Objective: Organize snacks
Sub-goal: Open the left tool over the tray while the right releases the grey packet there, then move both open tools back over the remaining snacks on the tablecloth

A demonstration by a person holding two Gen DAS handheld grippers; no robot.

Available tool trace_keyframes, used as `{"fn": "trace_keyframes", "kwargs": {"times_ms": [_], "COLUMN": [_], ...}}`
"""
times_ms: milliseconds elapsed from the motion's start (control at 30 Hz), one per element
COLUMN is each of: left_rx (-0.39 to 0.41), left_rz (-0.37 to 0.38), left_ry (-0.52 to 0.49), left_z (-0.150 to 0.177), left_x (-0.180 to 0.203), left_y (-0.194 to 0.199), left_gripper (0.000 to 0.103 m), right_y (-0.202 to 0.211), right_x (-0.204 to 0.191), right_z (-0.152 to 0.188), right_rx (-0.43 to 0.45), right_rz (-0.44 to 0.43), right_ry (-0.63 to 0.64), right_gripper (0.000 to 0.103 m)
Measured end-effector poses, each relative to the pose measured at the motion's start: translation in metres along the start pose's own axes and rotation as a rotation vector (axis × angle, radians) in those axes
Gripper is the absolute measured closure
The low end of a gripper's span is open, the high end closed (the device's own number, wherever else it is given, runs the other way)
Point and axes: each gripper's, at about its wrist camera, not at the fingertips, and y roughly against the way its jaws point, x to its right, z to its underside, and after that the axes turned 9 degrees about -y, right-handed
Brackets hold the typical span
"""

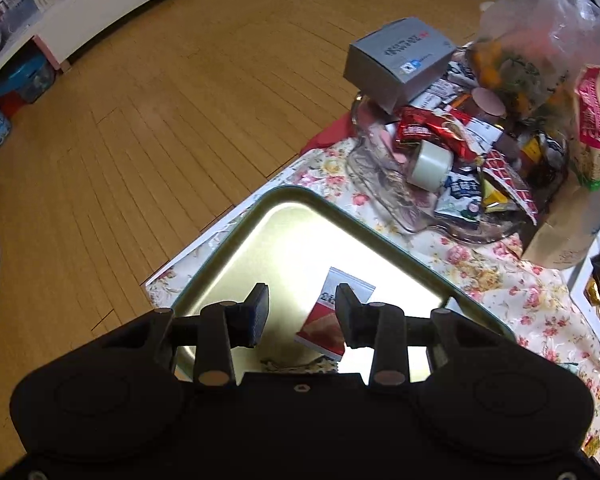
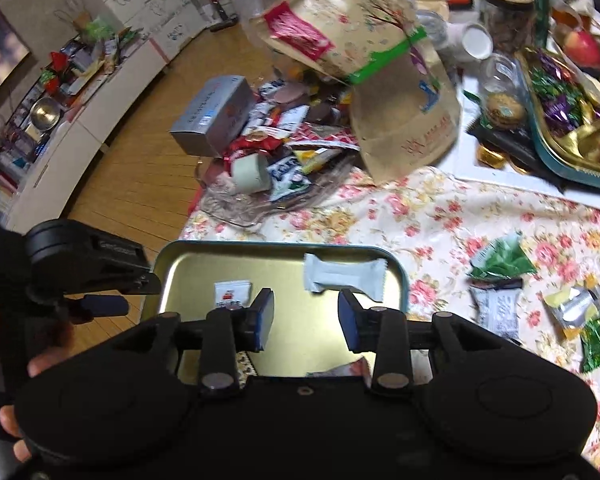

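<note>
Here, both claws [image 2: 306, 326] tilted over tray [image 2: 196, 268]

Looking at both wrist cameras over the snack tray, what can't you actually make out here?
- Red and white packet, left wrist view: its near end is hidden behind the gripper body.
- Packet at the tray's near edge, right wrist view: mostly covered by the right gripper.
- Paper bag print: blurred.
- Glass dish contents: piled up, the lower ones covered.
</note>
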Motion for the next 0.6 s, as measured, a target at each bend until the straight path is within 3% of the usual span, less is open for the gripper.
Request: {"fn": "trace_keyframes", "kwargs": {"times_ms": [600], "left_rx": [0.019], "left_rz": [0.091], "left_ry": [-0.195], "left_z": [0.017], "left_x": [0.088], "left_y": [0.017], "left_gripper": [0.057], "right_y": [0.023], "right_x": [0.081], "right_z": [-0.018], "right_rx": [-0.008], "right_rz": [0.118], "right_ry": [-0.17], "right_gripper": [0.065]}}
